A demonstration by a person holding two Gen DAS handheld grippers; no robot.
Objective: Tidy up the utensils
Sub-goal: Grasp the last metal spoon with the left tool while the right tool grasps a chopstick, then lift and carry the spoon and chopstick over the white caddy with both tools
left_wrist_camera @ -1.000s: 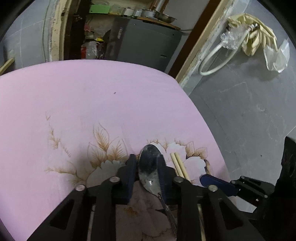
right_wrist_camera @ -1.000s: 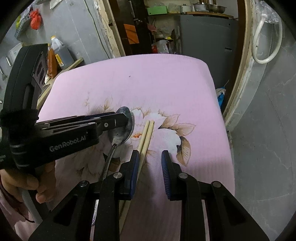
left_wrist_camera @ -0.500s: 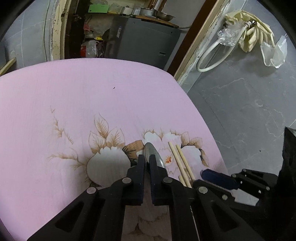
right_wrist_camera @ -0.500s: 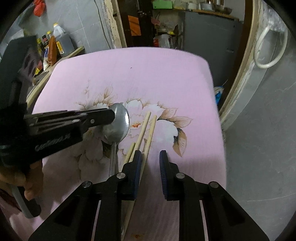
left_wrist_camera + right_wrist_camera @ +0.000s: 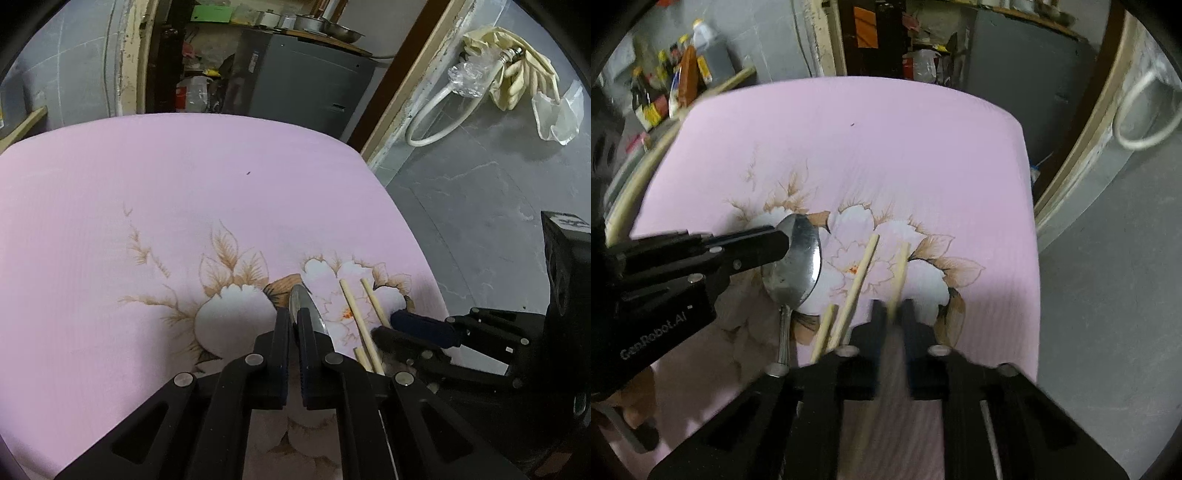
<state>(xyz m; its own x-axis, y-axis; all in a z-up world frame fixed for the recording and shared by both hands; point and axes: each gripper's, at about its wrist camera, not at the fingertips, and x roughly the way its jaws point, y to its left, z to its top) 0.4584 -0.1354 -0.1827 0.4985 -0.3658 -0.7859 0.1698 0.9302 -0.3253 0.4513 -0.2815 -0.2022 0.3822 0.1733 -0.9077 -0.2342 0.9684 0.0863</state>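
Note:
A metal spoon (image 5: 798,266) is tilted on its edge, its bowl pinched by my left gripper (image 5: 293,321), which is shut on it; the spoon shows edge-on in the left wrist view (image 5: 308,314). Wooden chopsticks (image 5: 857,284) lie on the pink flowered cloth (image 5: 886,147) to the right of the spoon. My right gripper (image 5: 894,310) is shut on one chopstick (image 5: 900,266), which runs between its fingers and is blurred. The chopsticks also show in the left wrist view (image 5: 356,317), with my right gripper (image 5: 399,328) beside them.
The cloth-covered surface ends at the right over a grey floor (image 5: 480,206). A grey cabinet (image 5: 295,85) with metal bowls stands behind. Bottles (image 5: 683,66) stand on a ledge at the far left. A white hose (image 5: 439,110) and gloves hang on the wall.
My left gripper closed on the spoon's bowl and turned it up on edge. My right gripper closed on a chopstick and shifted it to the right of the others.

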